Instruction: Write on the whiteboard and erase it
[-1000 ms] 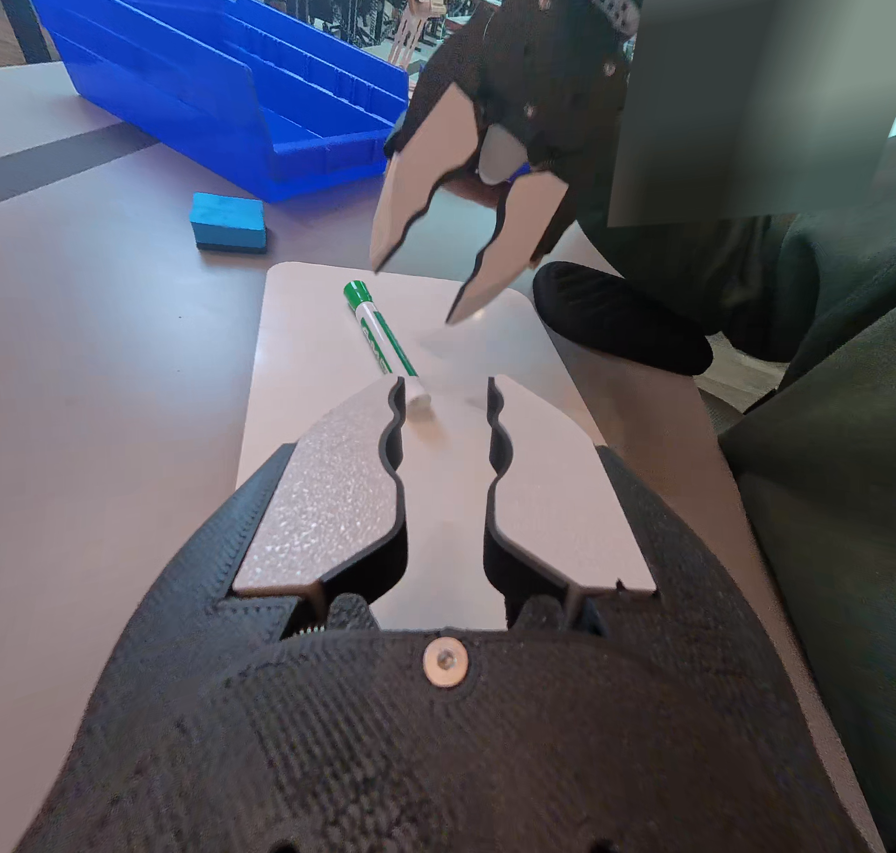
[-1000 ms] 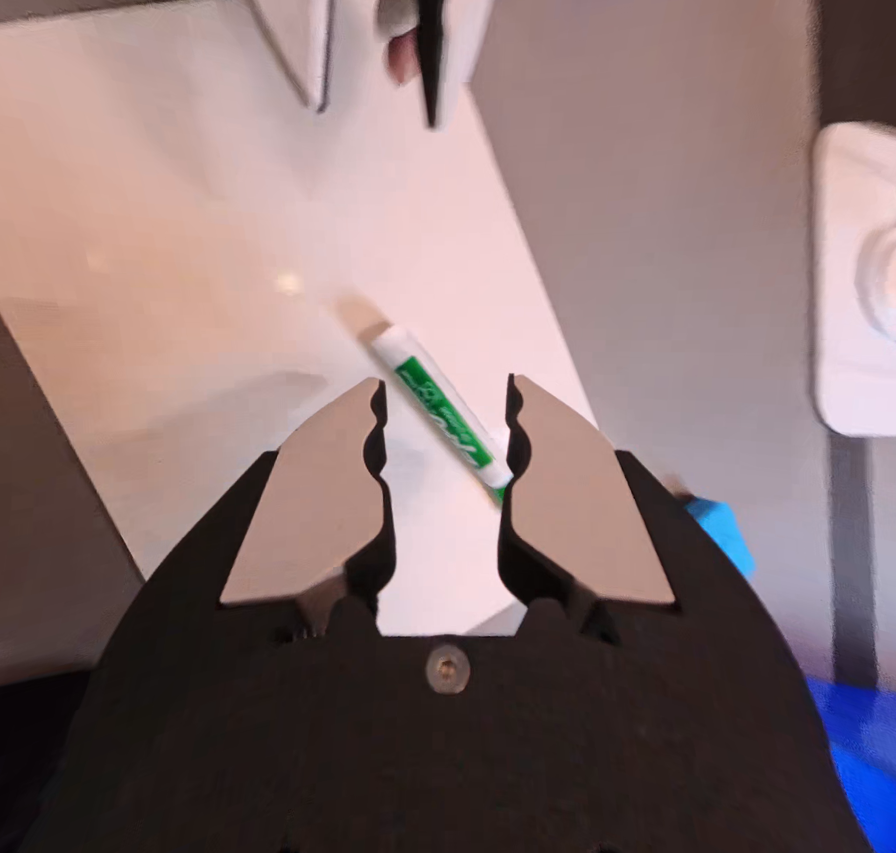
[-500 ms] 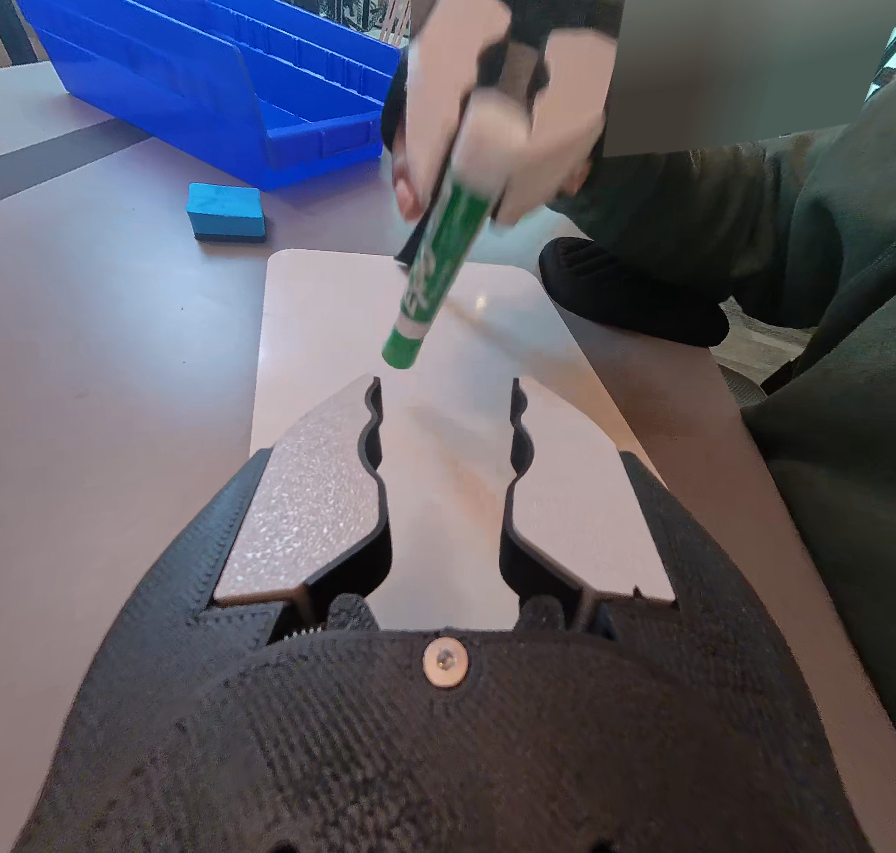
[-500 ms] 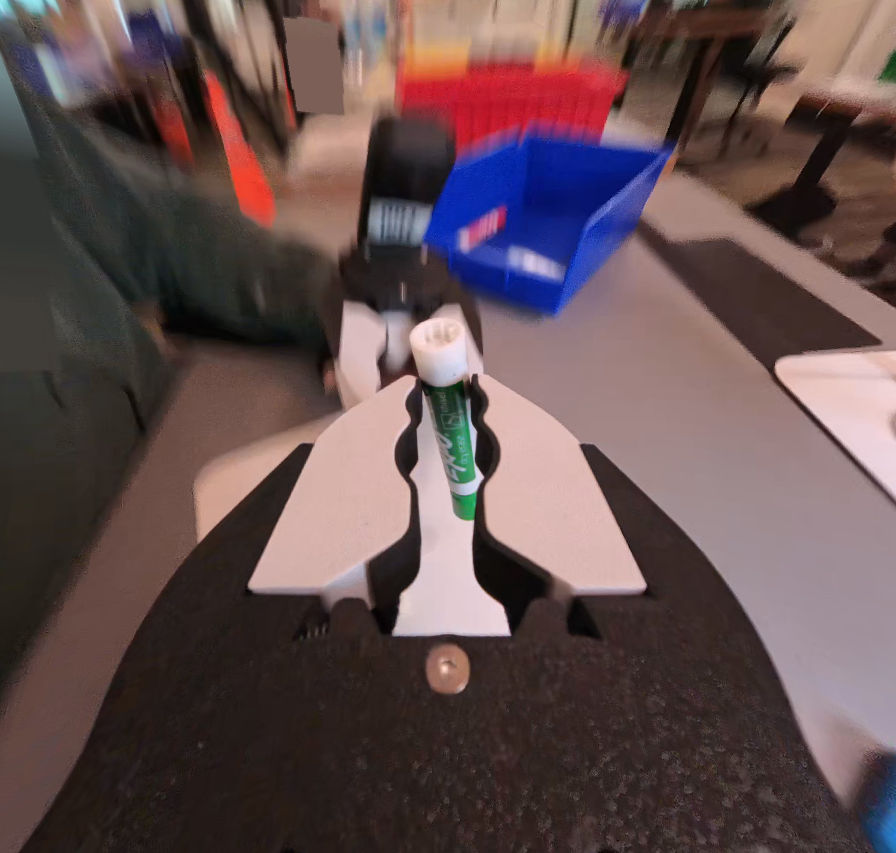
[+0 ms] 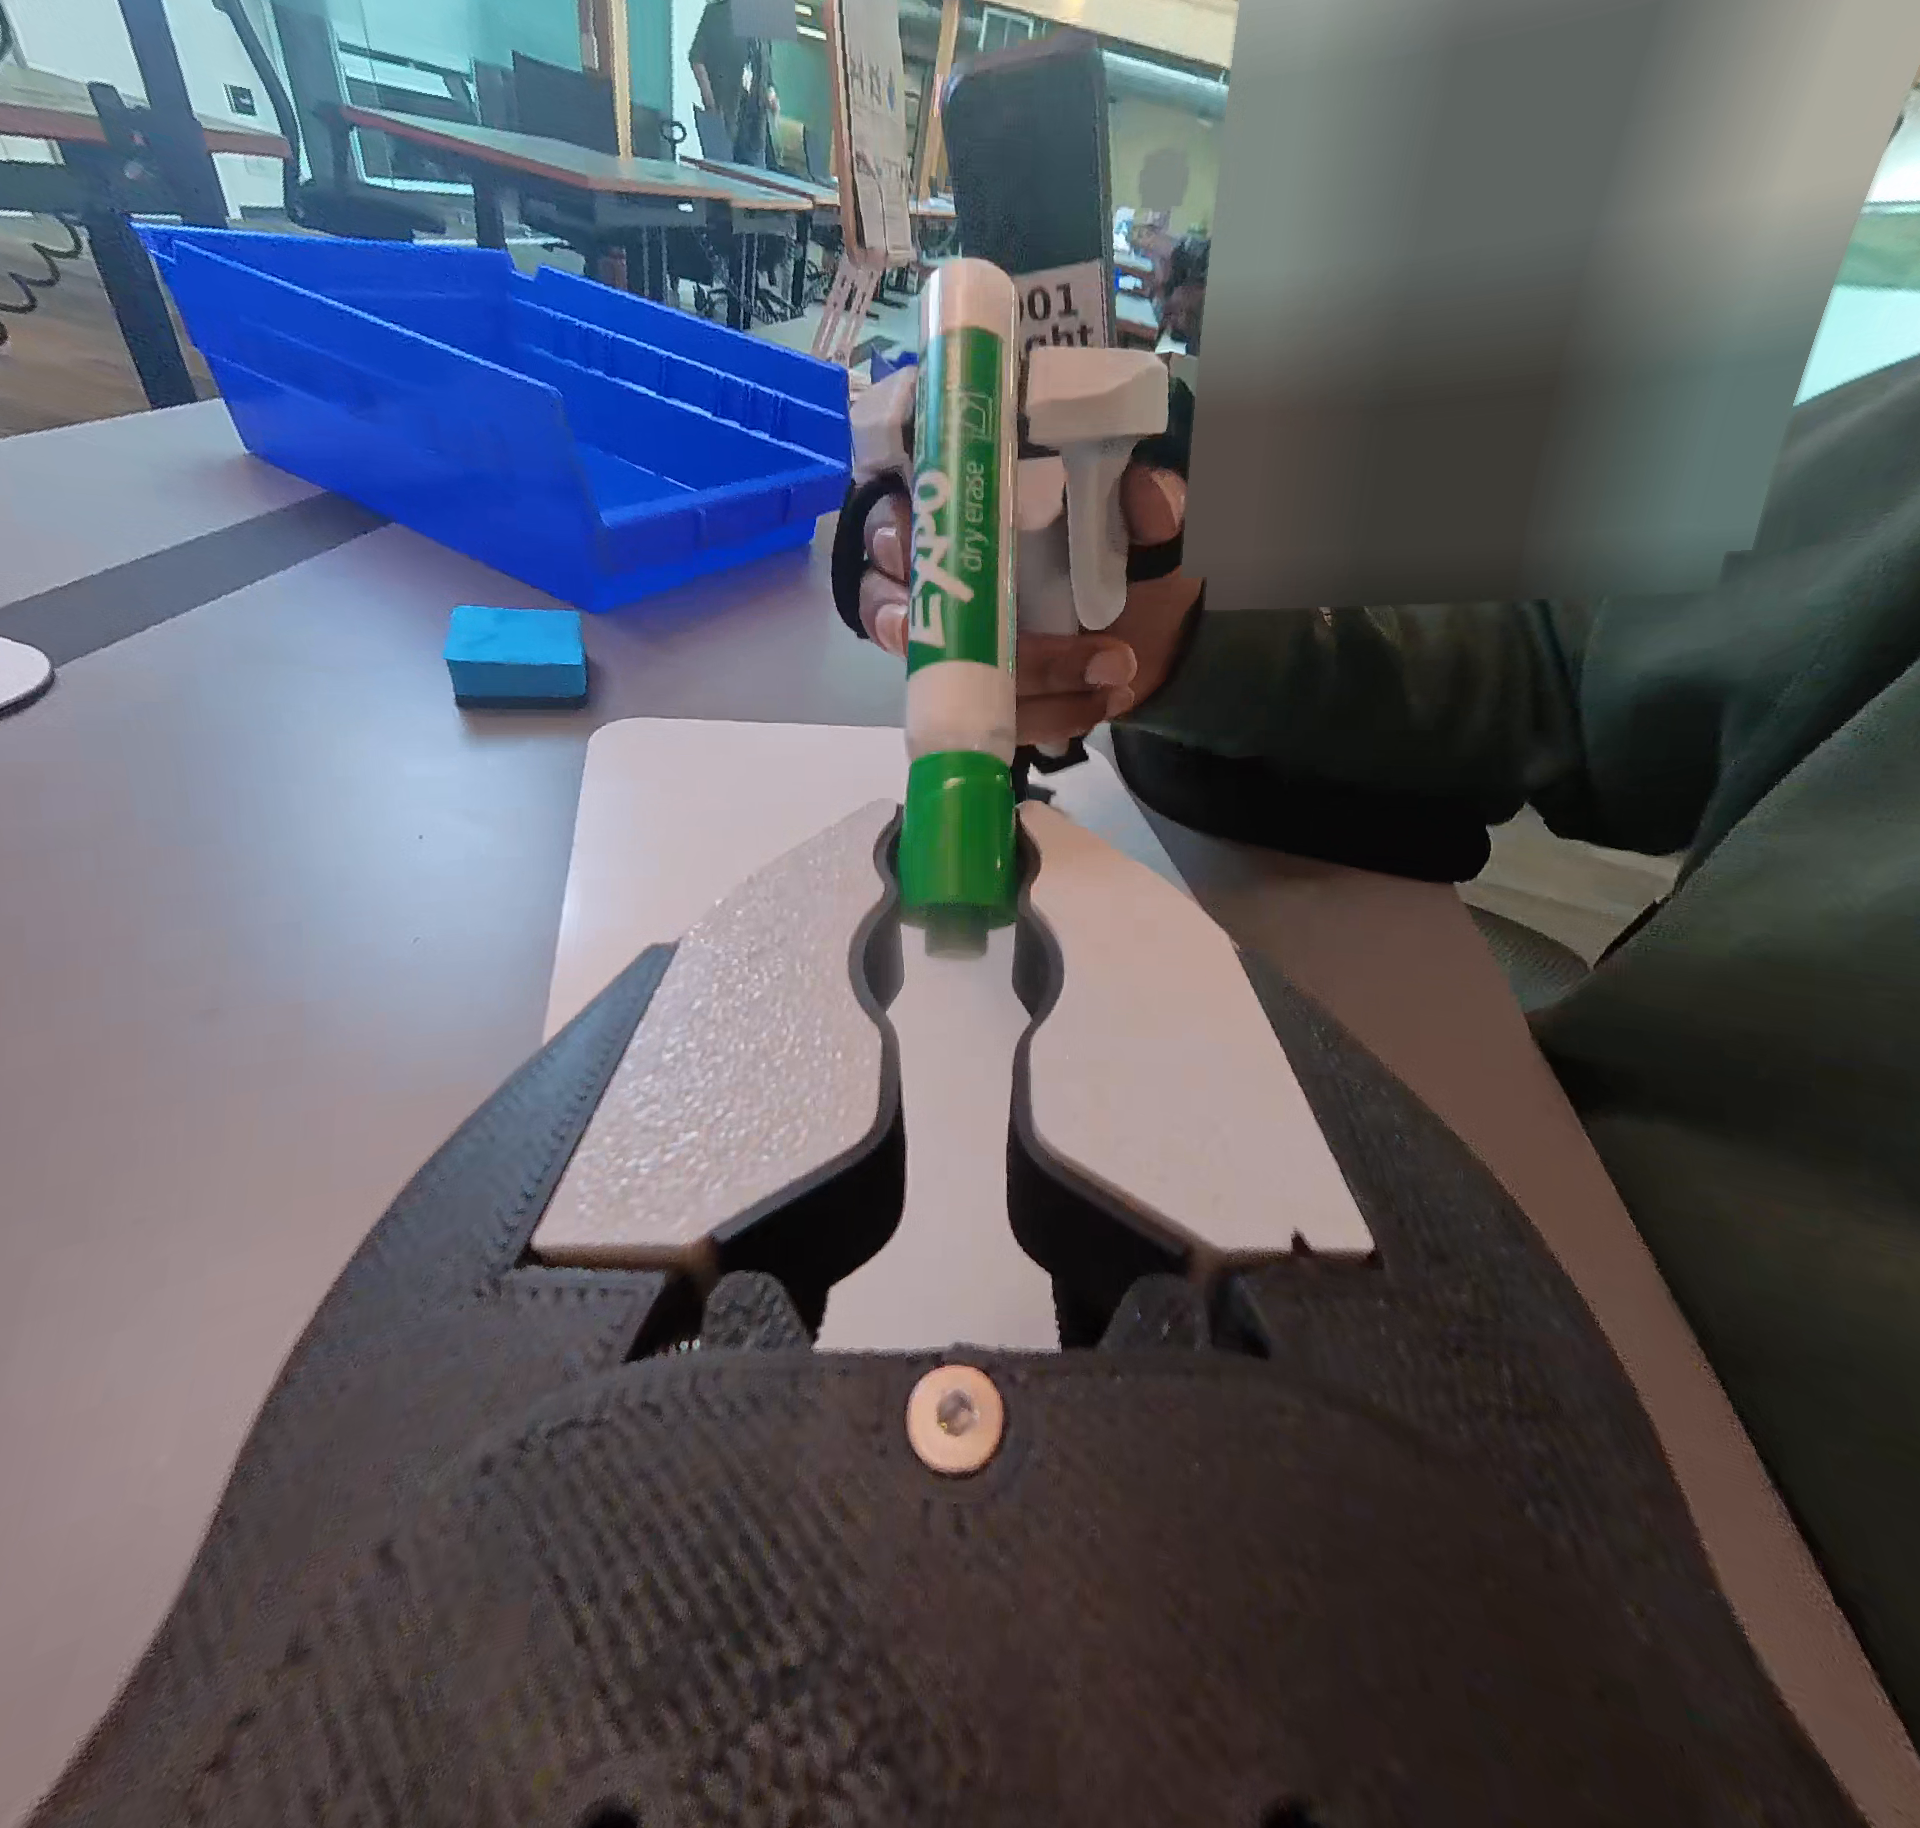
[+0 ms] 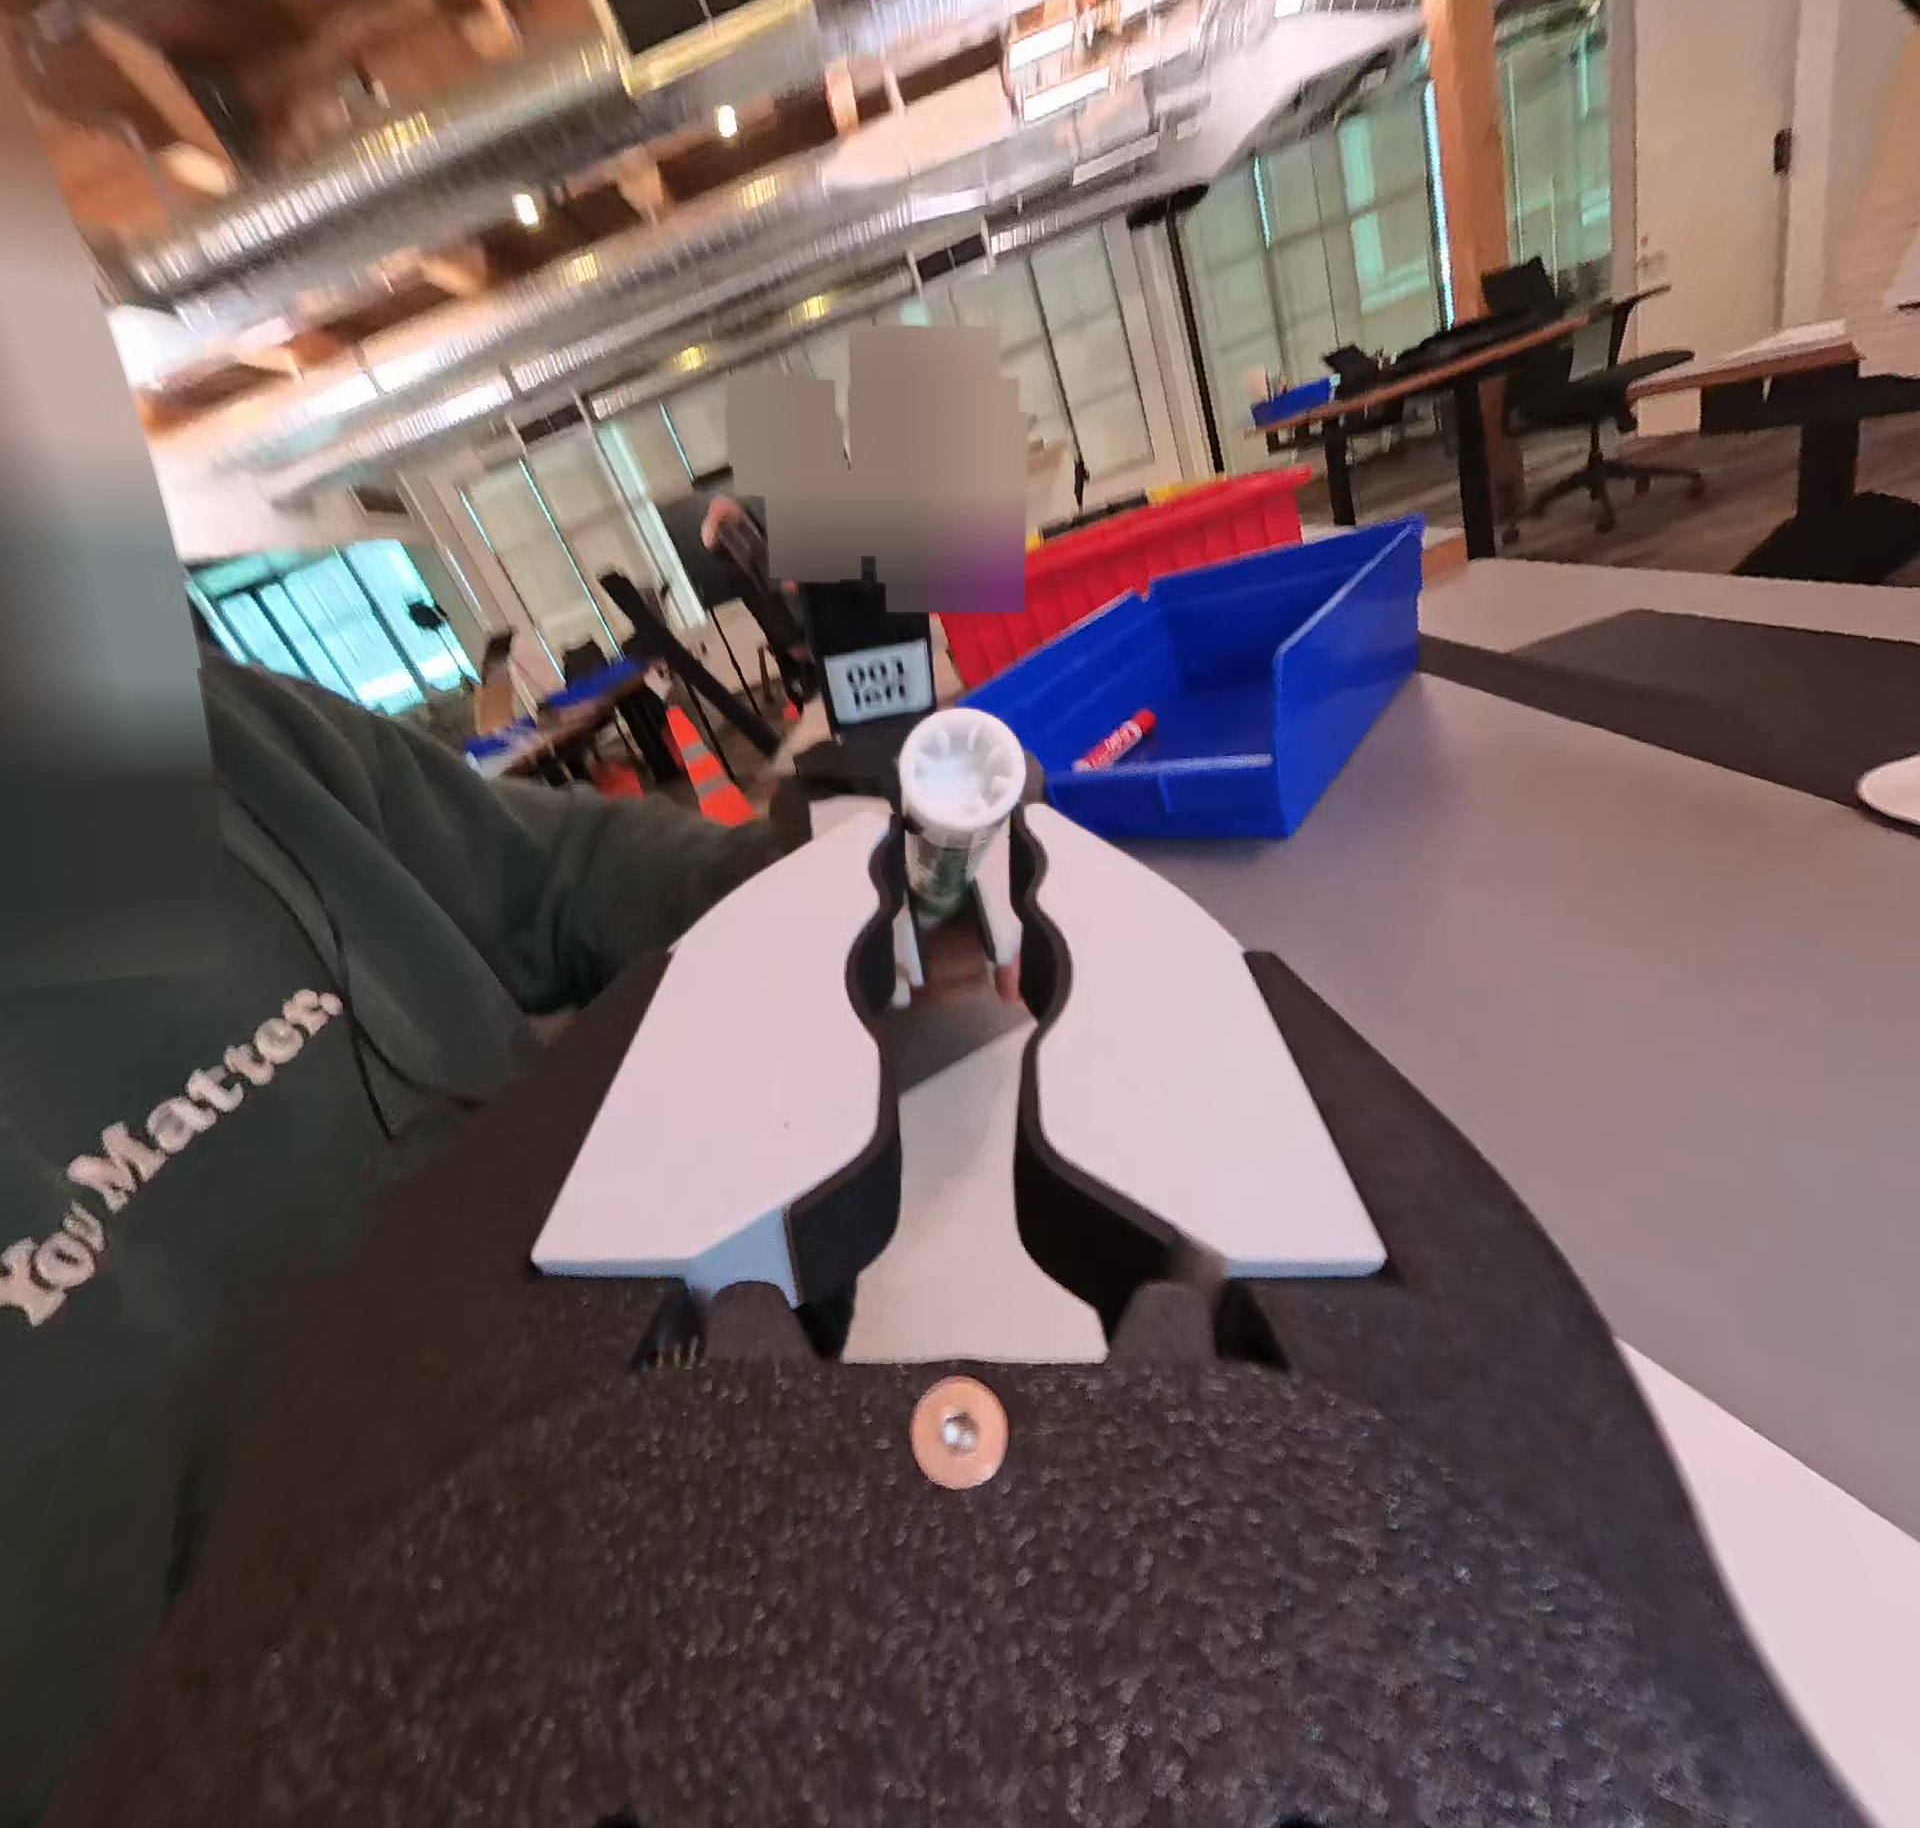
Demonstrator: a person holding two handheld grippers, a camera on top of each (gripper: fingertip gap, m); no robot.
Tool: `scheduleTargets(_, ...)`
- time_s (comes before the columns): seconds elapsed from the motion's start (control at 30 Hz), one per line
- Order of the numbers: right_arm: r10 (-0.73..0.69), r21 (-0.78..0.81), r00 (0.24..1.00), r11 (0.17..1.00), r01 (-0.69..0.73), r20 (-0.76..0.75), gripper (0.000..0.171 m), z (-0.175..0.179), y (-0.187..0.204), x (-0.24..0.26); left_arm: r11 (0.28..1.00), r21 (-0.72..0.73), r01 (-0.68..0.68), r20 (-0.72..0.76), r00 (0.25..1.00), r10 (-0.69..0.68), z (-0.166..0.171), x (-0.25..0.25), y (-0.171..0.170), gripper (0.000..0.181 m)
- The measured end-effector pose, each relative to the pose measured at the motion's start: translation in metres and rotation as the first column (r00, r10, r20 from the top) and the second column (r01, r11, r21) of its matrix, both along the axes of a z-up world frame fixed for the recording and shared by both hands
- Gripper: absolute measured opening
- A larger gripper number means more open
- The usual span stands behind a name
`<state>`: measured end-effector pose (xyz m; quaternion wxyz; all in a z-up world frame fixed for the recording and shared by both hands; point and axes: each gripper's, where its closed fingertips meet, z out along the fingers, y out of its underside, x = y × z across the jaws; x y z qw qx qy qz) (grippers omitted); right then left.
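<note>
Left wrist view: marker (image 5: 956,531) stands near upright over the whiteboard (image 5: 727,791), green cap (image 5: 956,843) down, clamped in the left tool (image 5: 956,874). Right tool (image 5: 1023,428) grips the barrel above; pull runs along that axis. Eraser (image 5: 516,656) lies on the bench (image 5: 260,843).

Right wrist view: right tool (image 6: 956,843) clamped on the barrel; cap hidden, blurred.

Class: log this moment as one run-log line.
right gripper: shut on green-and-white dry-erase marker | left gripper: shut on its green cap | white whiteboard: blank
</note>
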<state>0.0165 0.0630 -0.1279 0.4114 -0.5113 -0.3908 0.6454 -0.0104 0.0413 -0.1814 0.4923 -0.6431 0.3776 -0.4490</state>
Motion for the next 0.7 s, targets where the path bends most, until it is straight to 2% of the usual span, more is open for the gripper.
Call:
scheduleTargets(0.07,-0.001,0.077,0.997,0.997,-0.005,0.073,0.019,-0.008,-0.002,0.001,1.0,0.001,0.016,-0.026,1.0,-0.016,-0.002,-0.003,-0.002,0.017)
scheduleTargets(0.23,-0.051,0.257,0.978,0.966,-0.004,0.204,0.033,-0.021,-0.007,-0.001,0.998,-0.025,0.066,-0.054,0.996,-0.067,-0.008,-0.004,-0.006,0.016)
scheduleTargets(0.33,-0.057,0.296,0.969,0.955,-0.017,0.239,0.041,-0.025,-0.01,-0.003,0.996,-0.029,0.086,-0.094,0.992,-0.088,-0.016,-0.002,-0.008,0.016)
scheduleTargets(0.43,-0.044,0.332,0.959,0.942,-0.054,0.281,0.042,-0.032,-0.017,-0.007,0.992,-0.049,0.116,-0.11,0.987,-0.121,-0.021,0.002,-0.014,0.016)
scheduleTargets(0.57,-0.04,0.393,0.943,0.914,-0.099,0.331,0.029,-0.044,-0.031,-0.015,0.984,-0.064,0.165,-0.147,0.974,-0.173,-0.029,0.009,-0.024,0.016)
scheduleTargets(0.7,0.012,0.357,0.949,0.925,-0.13,0.315,0.021,-0.043,-0.037,-0.014,0.986,-0.062,0.158,-0.157,0.974,-0.166,-0.029,0.008,-0.023,0.017)
